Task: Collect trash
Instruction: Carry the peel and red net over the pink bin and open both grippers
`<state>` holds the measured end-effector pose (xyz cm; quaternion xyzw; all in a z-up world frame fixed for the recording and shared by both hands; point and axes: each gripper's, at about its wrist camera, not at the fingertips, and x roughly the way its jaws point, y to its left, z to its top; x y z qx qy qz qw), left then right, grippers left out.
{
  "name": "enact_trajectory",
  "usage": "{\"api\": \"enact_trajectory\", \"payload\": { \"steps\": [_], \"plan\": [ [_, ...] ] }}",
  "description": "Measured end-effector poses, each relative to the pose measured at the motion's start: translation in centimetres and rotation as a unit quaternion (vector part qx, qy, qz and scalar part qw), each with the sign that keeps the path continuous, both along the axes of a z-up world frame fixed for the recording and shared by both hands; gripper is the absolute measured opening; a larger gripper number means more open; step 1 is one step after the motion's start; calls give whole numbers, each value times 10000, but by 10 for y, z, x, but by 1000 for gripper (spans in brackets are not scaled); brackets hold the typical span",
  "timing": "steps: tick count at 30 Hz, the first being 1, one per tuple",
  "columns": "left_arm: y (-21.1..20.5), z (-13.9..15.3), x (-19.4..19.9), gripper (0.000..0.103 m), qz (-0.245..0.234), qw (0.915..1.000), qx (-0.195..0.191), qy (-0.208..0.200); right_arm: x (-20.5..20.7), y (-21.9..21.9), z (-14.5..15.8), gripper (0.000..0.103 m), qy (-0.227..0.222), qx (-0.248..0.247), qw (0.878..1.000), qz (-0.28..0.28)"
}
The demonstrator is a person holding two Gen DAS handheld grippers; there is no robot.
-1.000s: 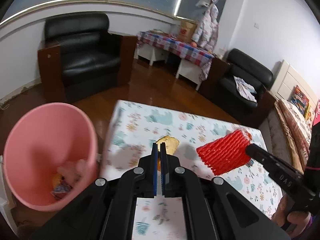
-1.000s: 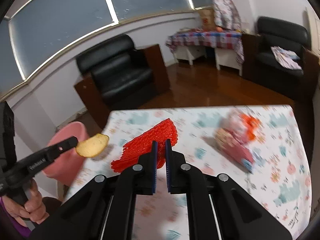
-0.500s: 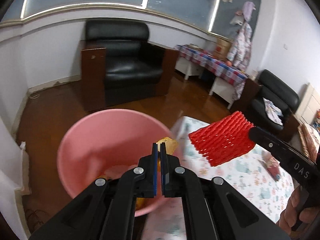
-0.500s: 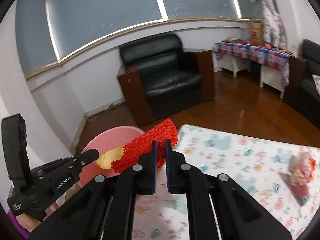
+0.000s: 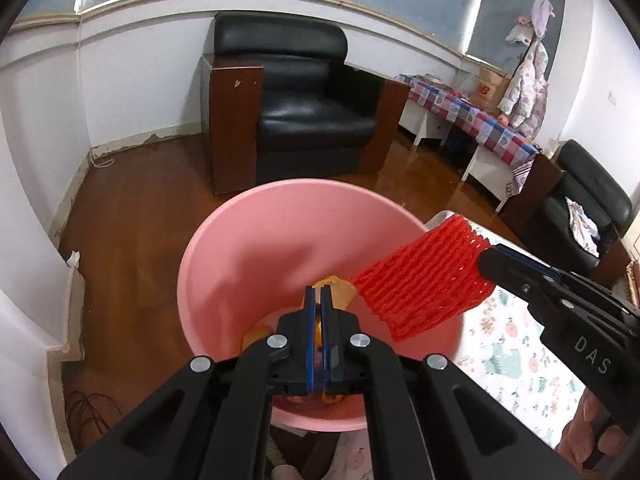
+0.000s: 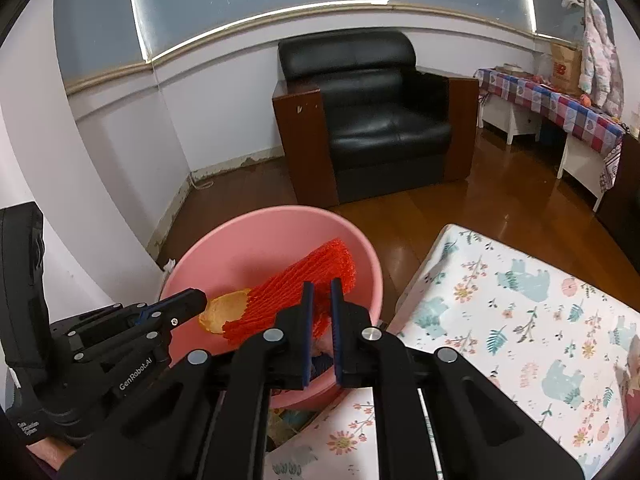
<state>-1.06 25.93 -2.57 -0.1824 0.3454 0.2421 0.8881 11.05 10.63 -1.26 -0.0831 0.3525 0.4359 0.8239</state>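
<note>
Left gripper [image 5: 318, 294]: clenched on a peel, held above the bin's mouth; seen from the right wrist at lower left, tips pointed toward the bin's centre.
Peel [image 6: 223, 310]: pale yellow-orange, pinched at one edge by the left gripper; hung over the bin's inside, touching the net's lower end in the right wrist view.
Bin [image 5: 248, 232]: pink, round, open-topped; stood on the wooden floor just beside the table's left edge; some scraps lay at its bottom, too hidden to name.
Net [image 5: 424, 280]: red foam mesh sleeve, gripped at one end by the right gripper; slanted over the bin's right rim, its free end inside the rim's outline.
Right gripper [image 6: 320, 304]: closed on the net, with a narrow gap left between the blue pads; entered the left wrist view from the right edge, body marked "DAS".
Table [image 6: 520, 300]: covered by a white cloth printed with bears and flowers; lay right of the bin, its corner close to the rim.
Wrapper [image 6: 632, 364]: pinkish, cut off by the right edge of the right wrist view; rested on the table, well apart from the bin.
Armchair [image 5: 304, 120]: black, with brown wooden sides; stood against the wall behind the bin.
</note>
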Motion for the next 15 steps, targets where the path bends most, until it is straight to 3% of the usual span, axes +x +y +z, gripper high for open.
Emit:
{"api": "enact_trajectory", "payload": {
  "steps": [7, 10, 12, 15],
  "plan": [
    [6, -7, -1, 3, 121, 9999, -22, 52, 1, 7, -6, 8, 59, -111, 9999, 8],
    [6, -8, -2, 16, 168, 9998, -34, 65, 1, 7, -7, 9, 95, -111, 9999, -2],
    [7, -7, -3, 35, 222, 9997, -22, 57, 2, 7, -6, 10, 104, -99, 9999, -12],
    [4, -3, -3, 44, 267, 9996, 51, 56, 0, 6, -4, 10, 126, -77, 9999, -13]
  ]
}}
